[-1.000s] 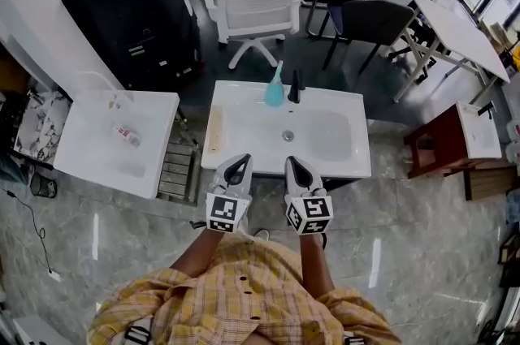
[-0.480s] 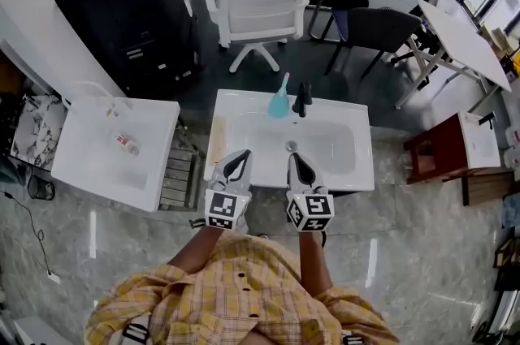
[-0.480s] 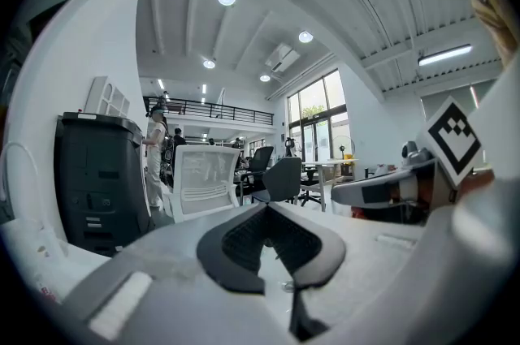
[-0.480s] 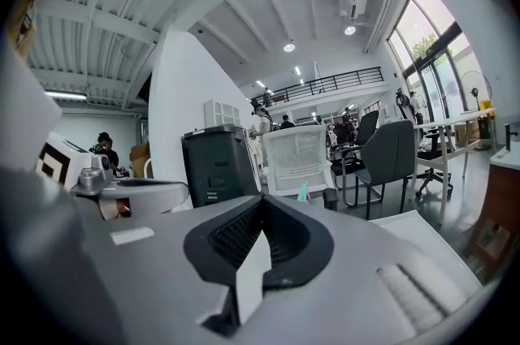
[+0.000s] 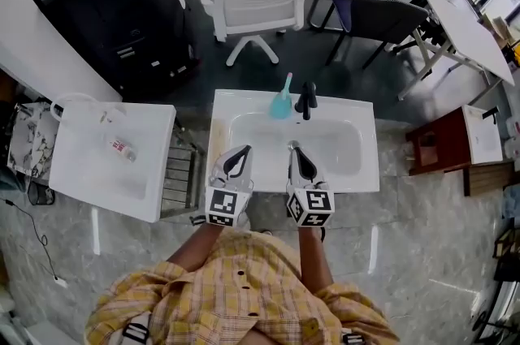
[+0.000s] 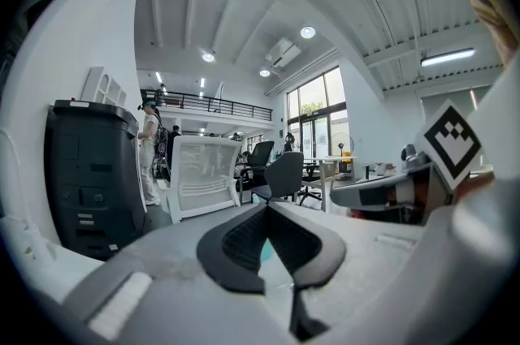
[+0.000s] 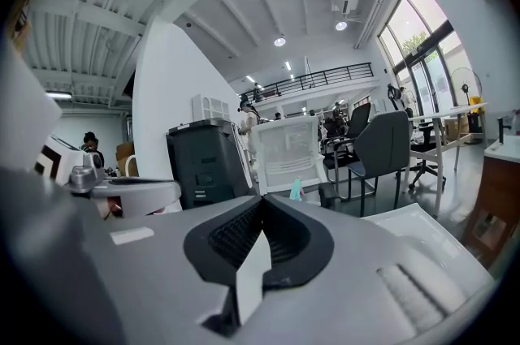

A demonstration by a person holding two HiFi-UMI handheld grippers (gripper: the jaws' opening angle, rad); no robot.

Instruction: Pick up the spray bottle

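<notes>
both grippers are empty and pinched shut, held side by side over the near rim of the white rectangular ceramic sink (image 5: 221, 124). from the left: the left gripper (image 5: 241, 150) has its dark ribbed jaws together at the tips with nothing between them. its own view shows only a far-off sliver of teal through the gap behind the tips. it points across the bowl, roughly level.

next along, the teal plastic spray bottle (image 5: 282, 101) stands on the back ledge of the sink, just left of the black metal faucet (image 5: 305, 100). it is well apart from both grippers, with the whole bowl between.

the right gripper (image 5: 295, 150) is likewise closed tip to tip on nothing. in its own view the bottle (image 7: 296, 190) shows small, just right of the line of the jaws, in front of the white mesh office chair (image 7: 286, 150).

as i read it, the step in hand is the approach: neither gripper has reached the bottle and nothing of the pick is done. the next move calls for one gripper, likely the right since it lines up closer, to spread its jaws enough for the bottle's body. it would then cross the bowl to the back ledge and close below the trigger head. the faucet sits close on the bottle's right, so the jaw on that side wants care, or it may strike the tap or tip the bottle.
</notes>
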